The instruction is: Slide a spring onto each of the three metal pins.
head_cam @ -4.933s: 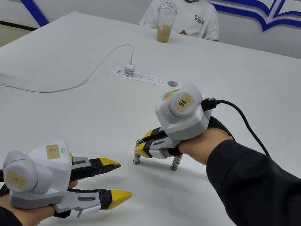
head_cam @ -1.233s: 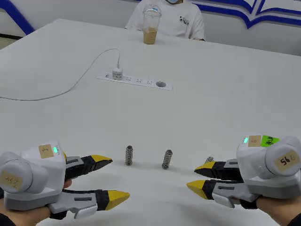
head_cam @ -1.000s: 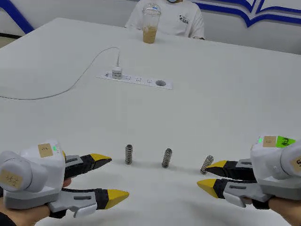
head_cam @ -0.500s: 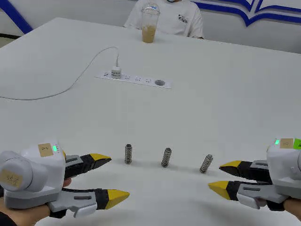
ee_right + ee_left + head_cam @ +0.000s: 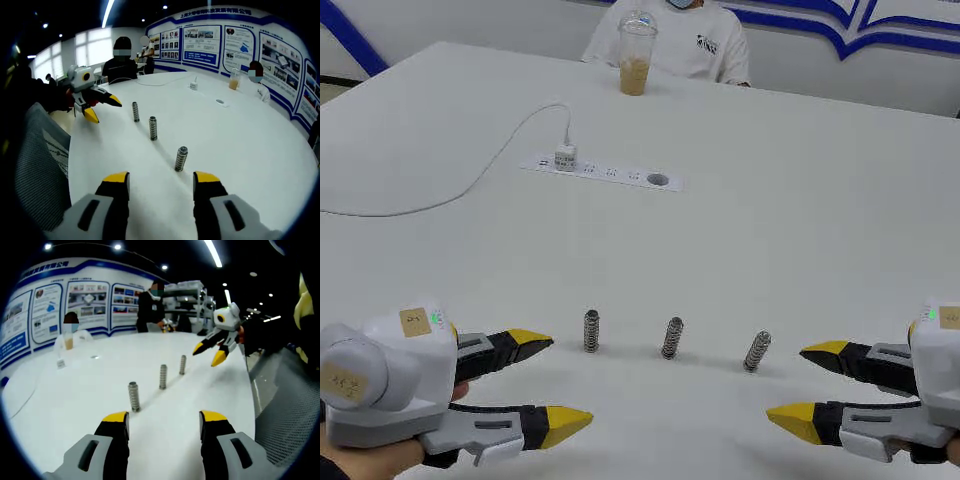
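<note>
- The three short grey steel coil springs are standing in a row on the white table (image 5: pixel 770 220): the middle spring (image 5: pixel 672 338), one to its left (image 5: pixel 591 331) and one to its right (image 5: pixel 757 351), which is leaning a little.
- The metal pins are hiding inside the coils, so I am judging rather than seeing that each spring is sitting on one. By that reading, the sliding looks done.
- I am holding the white-bodied, yellow-tipped left gripper (image 5: pixel 558 380) low and to the left of the middle spring, with its jaws spread wide around nothing.
- The matching right gripper (image 5: pixel 798 382) is hanging to the right of the middle spring, equally wide and empty, and both are sitting apart from the row.
- To finish well, I am planning to keep the tips off the coils, since a side knock could tip one.
- If the leaning spring needs seating, I am thinking of a light pinch from above and a push straight down along its pin.
- Beyond the middle spring, a long white power strip (image 5: pixel 605 171) is lying flat, with a white cable (image 5: pixel 510 150) trailing off to the left.
- Farther beyond, a clear lidded plastic cup (image 5: pixel 635 52) is holding a tan drink in roughly its lower half.
- A person in a white shirt (image 5: pixel 692 40) is sitting just behind the cup.
</note>
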A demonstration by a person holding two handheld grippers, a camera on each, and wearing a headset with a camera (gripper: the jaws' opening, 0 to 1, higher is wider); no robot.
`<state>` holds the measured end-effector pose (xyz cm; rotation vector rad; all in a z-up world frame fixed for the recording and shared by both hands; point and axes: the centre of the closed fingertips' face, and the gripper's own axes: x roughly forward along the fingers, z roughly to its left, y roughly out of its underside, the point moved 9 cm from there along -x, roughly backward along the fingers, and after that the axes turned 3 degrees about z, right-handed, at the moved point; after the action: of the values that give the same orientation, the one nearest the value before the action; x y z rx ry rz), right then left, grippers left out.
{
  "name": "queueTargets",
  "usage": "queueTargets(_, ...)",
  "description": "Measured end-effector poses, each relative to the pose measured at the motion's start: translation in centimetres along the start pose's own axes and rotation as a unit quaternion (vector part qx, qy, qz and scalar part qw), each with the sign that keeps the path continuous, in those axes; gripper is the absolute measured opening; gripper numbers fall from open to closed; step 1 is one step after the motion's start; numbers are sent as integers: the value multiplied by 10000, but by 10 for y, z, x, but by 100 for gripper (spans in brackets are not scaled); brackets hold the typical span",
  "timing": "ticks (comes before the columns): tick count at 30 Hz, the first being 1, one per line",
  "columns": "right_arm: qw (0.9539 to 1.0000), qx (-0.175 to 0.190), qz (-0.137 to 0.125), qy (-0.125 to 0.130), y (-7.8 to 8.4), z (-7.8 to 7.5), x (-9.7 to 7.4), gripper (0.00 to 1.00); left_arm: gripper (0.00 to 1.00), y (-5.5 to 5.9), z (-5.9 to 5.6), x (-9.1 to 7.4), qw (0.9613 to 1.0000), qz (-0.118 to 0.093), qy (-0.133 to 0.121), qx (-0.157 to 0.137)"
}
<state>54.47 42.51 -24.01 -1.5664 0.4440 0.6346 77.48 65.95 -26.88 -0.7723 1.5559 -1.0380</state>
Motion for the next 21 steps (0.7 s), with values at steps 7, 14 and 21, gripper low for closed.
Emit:
queueTargets(7, 9999, 43, -149, 61, 1, -3, -3, 55, 60, 1, 1, -1, 10000, 39, -35, -22)
queueTargets(14, 9996, 30, -259, 65, 0, -1, -3, 58, 62, 1, 2, -1, 10000, 36, -72, -40)
queueTargets(21, 9996, 32, -268, 85, 2, -2, -2, 59, 64, 2, 2, -2, 9999, 59, -86, -55)
